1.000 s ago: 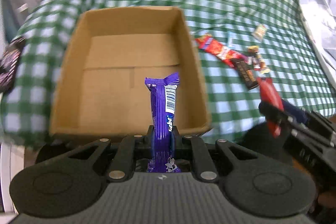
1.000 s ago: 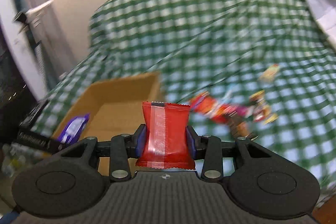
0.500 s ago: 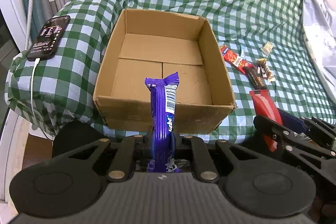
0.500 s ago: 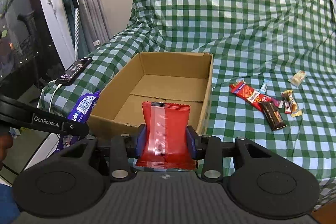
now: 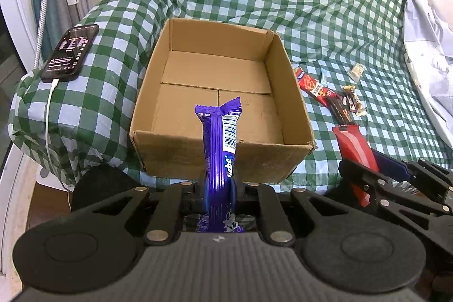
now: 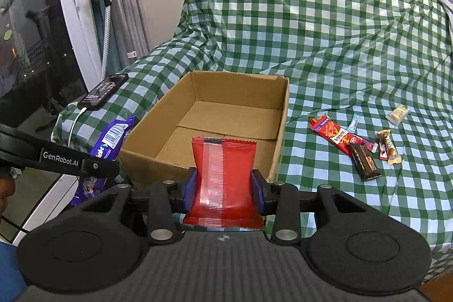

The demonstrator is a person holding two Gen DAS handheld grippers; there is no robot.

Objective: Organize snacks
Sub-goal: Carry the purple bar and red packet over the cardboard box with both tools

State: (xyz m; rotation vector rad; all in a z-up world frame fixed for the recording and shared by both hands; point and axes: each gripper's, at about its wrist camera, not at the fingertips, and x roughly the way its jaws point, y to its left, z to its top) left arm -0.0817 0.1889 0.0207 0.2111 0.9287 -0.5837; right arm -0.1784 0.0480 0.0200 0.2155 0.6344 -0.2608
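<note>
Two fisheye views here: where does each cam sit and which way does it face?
Left wrist: on the left tongs, angled down at the empty cardboard box; own fingers grip a purple wrapper; right tongs at lower right.
Right wrist: on the right tongs, facing the box from its right; fingers clamp a red packet; left tongs at left edge.
Shared: box, phone, loose snacks, checkered cloth.

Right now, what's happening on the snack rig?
A person holds a gripper in each hand. The left gripper is shut on a purple snack bar; the right gripper is shut on a red snack packet. Both sit in front of the near side of an empty cardboard box on the green checked cloth. Neither snack is in the box yet. More loose snacks lie on the cloth to its right.
</note>
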